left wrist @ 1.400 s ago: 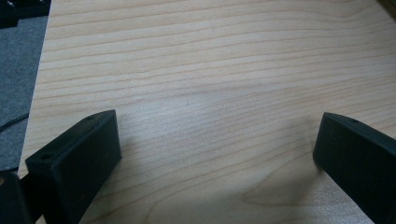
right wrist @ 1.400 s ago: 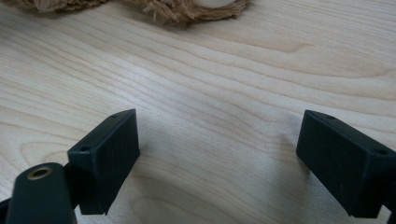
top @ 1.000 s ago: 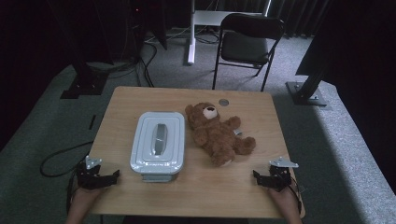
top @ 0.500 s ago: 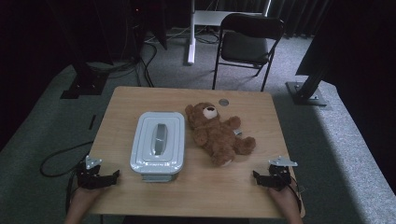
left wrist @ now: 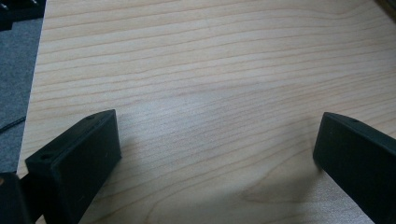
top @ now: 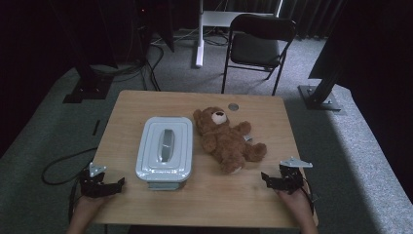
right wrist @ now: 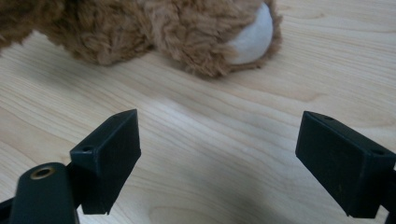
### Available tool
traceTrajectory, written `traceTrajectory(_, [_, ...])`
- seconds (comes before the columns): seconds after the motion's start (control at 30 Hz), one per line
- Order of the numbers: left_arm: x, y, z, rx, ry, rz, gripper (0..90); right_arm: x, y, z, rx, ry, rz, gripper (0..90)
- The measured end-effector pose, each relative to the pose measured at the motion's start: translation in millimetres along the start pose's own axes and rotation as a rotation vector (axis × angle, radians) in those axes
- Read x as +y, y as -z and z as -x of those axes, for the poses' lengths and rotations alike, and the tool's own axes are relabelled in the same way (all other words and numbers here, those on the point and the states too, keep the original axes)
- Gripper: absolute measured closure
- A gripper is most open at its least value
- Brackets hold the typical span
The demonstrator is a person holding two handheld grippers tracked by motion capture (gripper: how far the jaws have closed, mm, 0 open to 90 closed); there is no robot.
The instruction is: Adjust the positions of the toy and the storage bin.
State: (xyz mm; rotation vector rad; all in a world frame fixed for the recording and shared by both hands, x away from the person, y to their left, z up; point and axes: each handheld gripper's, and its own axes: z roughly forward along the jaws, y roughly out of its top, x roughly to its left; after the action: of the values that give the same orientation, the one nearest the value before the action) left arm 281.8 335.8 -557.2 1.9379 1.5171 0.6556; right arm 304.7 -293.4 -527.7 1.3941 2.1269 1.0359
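On the counter (top: 204,204) both of my tools rest near the front edge, and compared with the pictures from a moment before almost nothing has changed: the left tool (top: 117,184) lies at the same front left corner, the right tool (top: 265,178) at the front right, maybe shifted very slightly. The box (top: 164,152) with its lid (top: 166,144) on stands between them, left of centre, and the teddy bear (top: 228,140) lies on its back just beside the box, to the right, head pointing away from me. The bear is not moved.

Both tools have their jaws spread wide and hold nothing. In the left gripper view I see bare wood between the jaws. In the right gripper view the bear's foot (right wrist: 250,30) with its pale sole is straight ahead, near but apart from the jaws.

I judge that the work has not really begun; the right tool is aimed at the bear and looks ready to advance.
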Motion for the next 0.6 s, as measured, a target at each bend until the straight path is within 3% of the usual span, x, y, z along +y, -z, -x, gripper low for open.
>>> traceTrajectory(0.2, [0.0,0.0,0.0,0.0,0.0,0.0,1.4,10.9,-2.8,-2.8,0.058,-0.033,0.003,13.2])
traceTrajectory(0.6, [0.0,0.0,0.1,0.0,0.001,0.001,1.4,50.6,-5.4,-18.6,0.061,0.041,0.045,13.2])
